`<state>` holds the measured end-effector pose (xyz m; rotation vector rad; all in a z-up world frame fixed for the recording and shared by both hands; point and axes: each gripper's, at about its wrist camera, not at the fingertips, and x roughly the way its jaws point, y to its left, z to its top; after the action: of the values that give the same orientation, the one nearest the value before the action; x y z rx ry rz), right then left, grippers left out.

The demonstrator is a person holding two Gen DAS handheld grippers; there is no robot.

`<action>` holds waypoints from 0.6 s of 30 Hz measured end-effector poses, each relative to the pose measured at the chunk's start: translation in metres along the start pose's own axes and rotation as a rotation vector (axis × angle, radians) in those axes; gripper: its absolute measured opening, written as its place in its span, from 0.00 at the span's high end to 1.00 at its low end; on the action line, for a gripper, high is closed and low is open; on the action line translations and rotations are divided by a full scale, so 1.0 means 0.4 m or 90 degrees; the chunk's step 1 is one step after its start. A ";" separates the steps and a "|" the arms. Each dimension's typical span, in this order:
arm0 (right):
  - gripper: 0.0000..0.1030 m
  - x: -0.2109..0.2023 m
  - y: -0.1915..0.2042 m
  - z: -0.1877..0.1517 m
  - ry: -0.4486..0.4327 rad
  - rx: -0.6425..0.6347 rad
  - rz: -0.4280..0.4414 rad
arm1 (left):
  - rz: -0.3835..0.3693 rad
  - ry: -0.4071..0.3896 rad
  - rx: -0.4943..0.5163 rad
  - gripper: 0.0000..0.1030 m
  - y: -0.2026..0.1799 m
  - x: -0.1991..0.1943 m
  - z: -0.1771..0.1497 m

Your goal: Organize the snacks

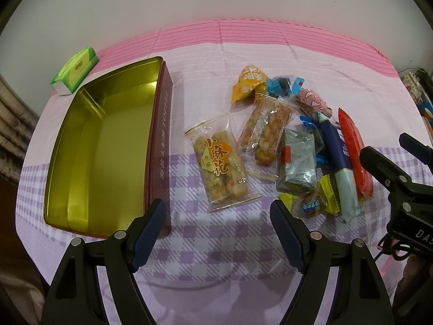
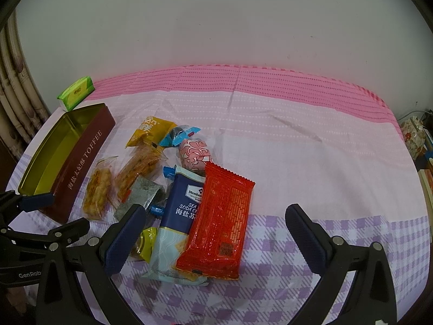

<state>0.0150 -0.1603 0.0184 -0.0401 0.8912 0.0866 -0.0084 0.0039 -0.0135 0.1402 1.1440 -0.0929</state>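
hovering above worktop (image 1: 222, 54), left gripper (image 1: 216, 230) jaws spread wide, empty. right gripper (image 2: 213, 233) jaws likewise wide apart, holding nothing. snack pile (image 1: 295, 146) lies on cloth just right of open toffee tin (image 1: 108, 140); red packet (image 2: 219, 222) overlaps blue cracker pack (image 2: 178, 211).

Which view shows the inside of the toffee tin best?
The left wrist view: it looks down into the toffee tin, showing its bare gold floor and walls. The right wrist view mostly catches its maroon side and a sliver of the interior.
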 end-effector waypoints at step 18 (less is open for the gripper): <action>0.01 0.017 -0.012 -0.008 0.018 0.020 0.004 | -0.002 -0.011 -0.009 0.23 0.014 -0.016 0.007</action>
<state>0.0173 -0.1648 0.0110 -0.0100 0.9201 0.0779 -0.0078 0.0090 -0.0064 0.1249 1.1277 -0.0885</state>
